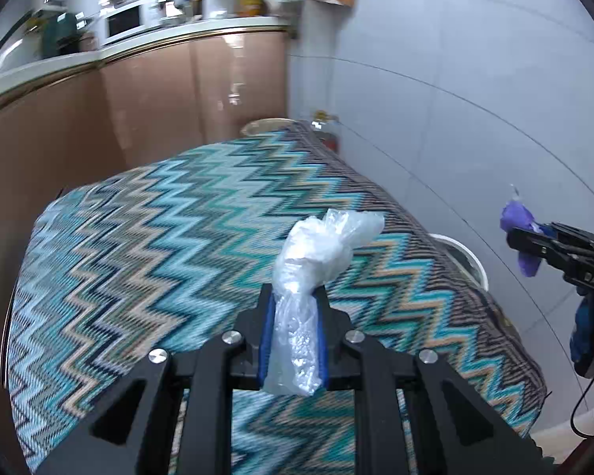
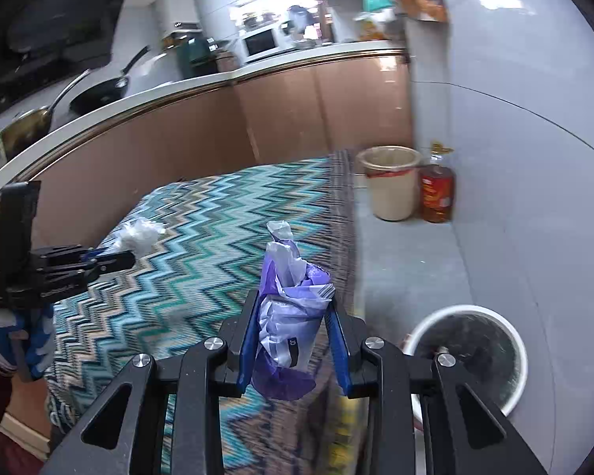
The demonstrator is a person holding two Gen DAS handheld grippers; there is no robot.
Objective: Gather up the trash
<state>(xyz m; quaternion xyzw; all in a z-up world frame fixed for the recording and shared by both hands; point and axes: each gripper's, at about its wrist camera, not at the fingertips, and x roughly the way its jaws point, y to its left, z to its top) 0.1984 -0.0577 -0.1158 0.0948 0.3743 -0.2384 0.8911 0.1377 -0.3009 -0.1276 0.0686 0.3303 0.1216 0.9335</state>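
Blurred zigzag tablecloth (image 1: 178,237), left gripper (image 1: 293,297) clamping crumpled clear plastic bag (image 1: 316,245), right gripper (image 2: 293,308) clamping crinkled purple wrapper (image 2: 285,316), white bin (image 2: 467,356) partly hidden, near right.

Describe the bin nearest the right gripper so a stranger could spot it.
Start at the zigzag-patterned teal cloth; off its right edge, on the grey floor, stands a round white bin with dark liner. Unlike the beige bucket beside the red-labelled bottle, it is white-rimmed.
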